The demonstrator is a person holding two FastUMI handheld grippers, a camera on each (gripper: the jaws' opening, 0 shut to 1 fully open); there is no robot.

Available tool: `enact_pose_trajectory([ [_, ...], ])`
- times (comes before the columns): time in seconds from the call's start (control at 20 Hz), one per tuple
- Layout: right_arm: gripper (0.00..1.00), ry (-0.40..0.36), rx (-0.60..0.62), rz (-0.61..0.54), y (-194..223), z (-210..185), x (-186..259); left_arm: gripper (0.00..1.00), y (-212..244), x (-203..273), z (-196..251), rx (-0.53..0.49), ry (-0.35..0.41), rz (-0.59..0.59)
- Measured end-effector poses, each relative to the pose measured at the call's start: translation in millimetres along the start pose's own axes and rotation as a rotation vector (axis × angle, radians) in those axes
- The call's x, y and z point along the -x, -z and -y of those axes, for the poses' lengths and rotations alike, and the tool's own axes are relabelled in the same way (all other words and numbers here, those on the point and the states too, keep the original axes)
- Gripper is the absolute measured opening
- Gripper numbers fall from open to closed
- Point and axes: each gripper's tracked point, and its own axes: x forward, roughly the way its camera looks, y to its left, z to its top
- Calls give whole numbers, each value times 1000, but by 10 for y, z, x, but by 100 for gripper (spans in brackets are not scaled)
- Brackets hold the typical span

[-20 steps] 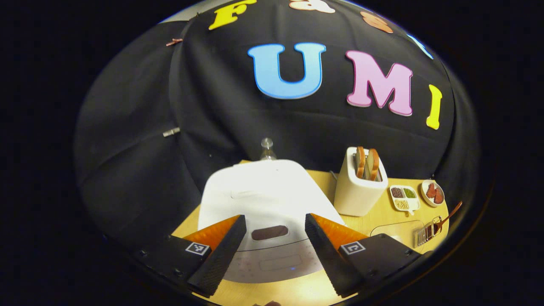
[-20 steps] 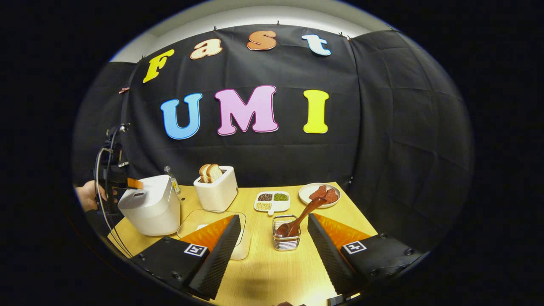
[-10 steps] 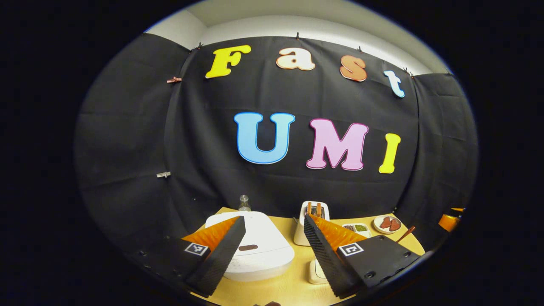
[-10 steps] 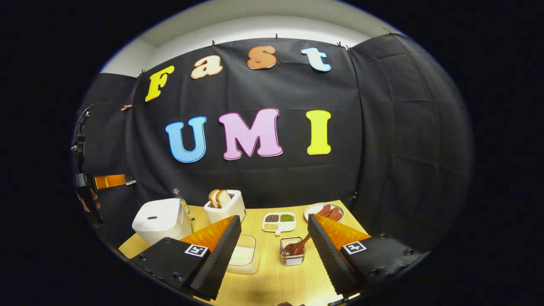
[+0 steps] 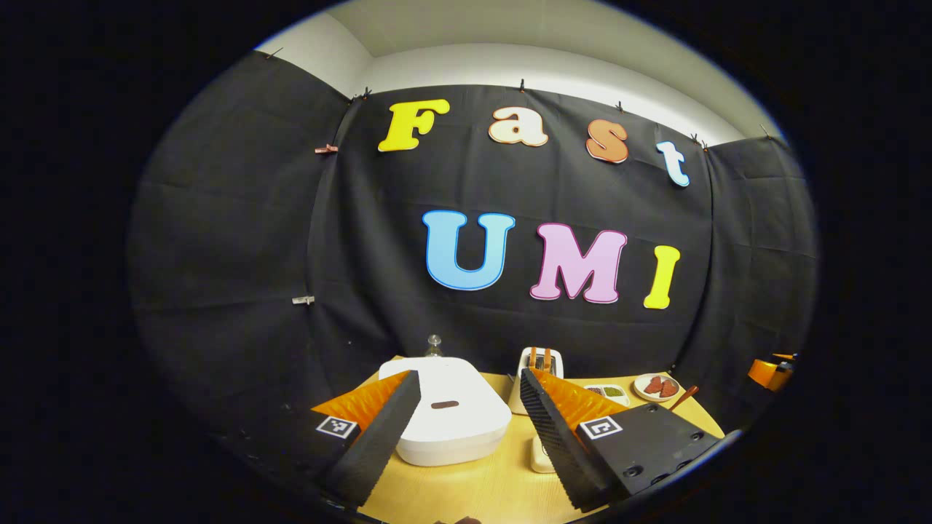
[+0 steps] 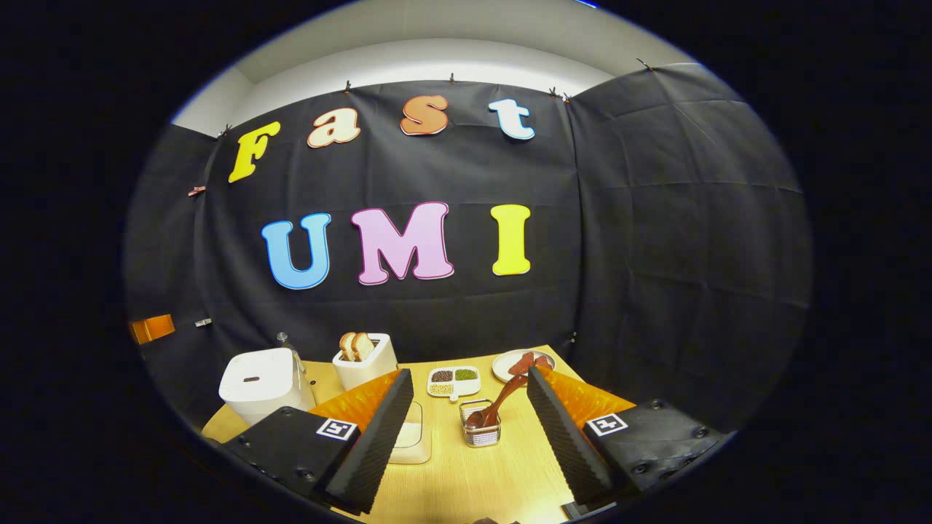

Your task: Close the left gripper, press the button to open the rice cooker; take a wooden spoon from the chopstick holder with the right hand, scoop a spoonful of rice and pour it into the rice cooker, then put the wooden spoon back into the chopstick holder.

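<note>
Left gripper (image 5: 466,422): jaws spread wide, nothing between them; held above and back from the table (image 5: 495,487). Directly ahead and below, between its fingers, sits the rice cooker (image 5: 451,422), lid down, dark button mark (image 5: 444,405) on top facing up. Right gripper (image 6: 470,429): jaws likewise wide apart, empty. Ahead of it, between its fingers, stands the chopstick holder (image 6: 480,431), the wooden spoon (image 6: 502,400) in it, bowl down, handle leaning up toward the right finger. Rice container (image 6: 409,437) just left of the holder. Lid shut with spoon stowed fits either end of the job.
</note>
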Motion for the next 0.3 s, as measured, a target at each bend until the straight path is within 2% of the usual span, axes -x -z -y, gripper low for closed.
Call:
enact_pose_trajectory([
  [0.1,98,12,-6,7,41,-11,31,95,61,25,7,34,42,-18],
  [0.3,98,31,-12,27,42,-79,51,95,134,25,-33,7,80,-29],
])
